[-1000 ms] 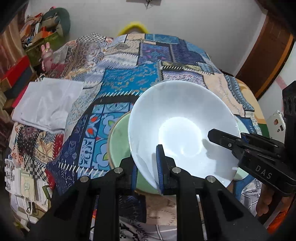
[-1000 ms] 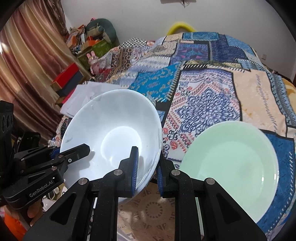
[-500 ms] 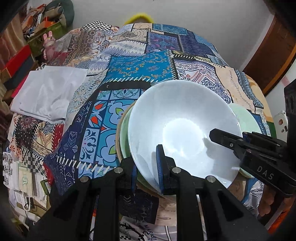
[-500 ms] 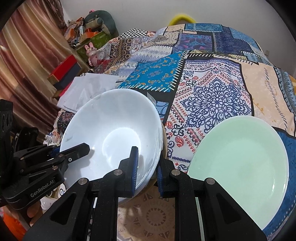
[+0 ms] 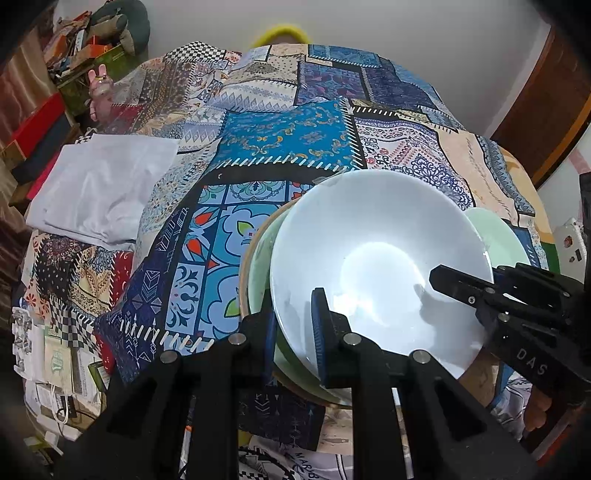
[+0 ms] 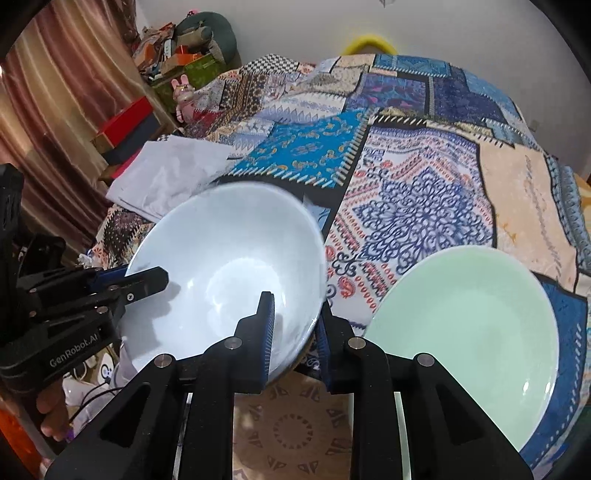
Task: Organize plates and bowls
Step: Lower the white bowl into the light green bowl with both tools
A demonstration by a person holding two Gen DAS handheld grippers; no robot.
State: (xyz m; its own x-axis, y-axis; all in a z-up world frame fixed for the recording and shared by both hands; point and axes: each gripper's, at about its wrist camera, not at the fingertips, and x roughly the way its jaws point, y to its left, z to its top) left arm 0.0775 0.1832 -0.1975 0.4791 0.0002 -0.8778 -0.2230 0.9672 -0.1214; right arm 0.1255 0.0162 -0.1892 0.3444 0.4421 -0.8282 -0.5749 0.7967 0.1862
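Note:
A white bowl [image 5: 376,266] is held tilted between both grippers over the patchwork cloth. My left gripper [image 5: 293,325] is shut on its near-left rim. My right gripper [image 6: 293,325] is shut on its right rim; it shows as a black tool in the left wrist view [image 5: 491,295]. Under the bowl sits a pale green bowl [image 5: 260,254] with a tan rim below it. A pale green plate [image 6: 465,325] lies on the cloth to the right, also seen behind the white bowl [image 5: 495,236]. The white bowl fills the left of the right wrist view [image 6: 225,273].
A folded white cloth [image 5: 99,192] lies on the bed's left side. Boxes and clutter [image 6: 129,122] stand by the curtain at far left. A yellow object [image 5: 282,33] shows at the bed's far edge. A brown door [image 5: 546,110] is at right.
Both grippers have carried the white bowl lower and closer over the green bowl. The white bowl's far rim is blurred with motion in the right wrist view.

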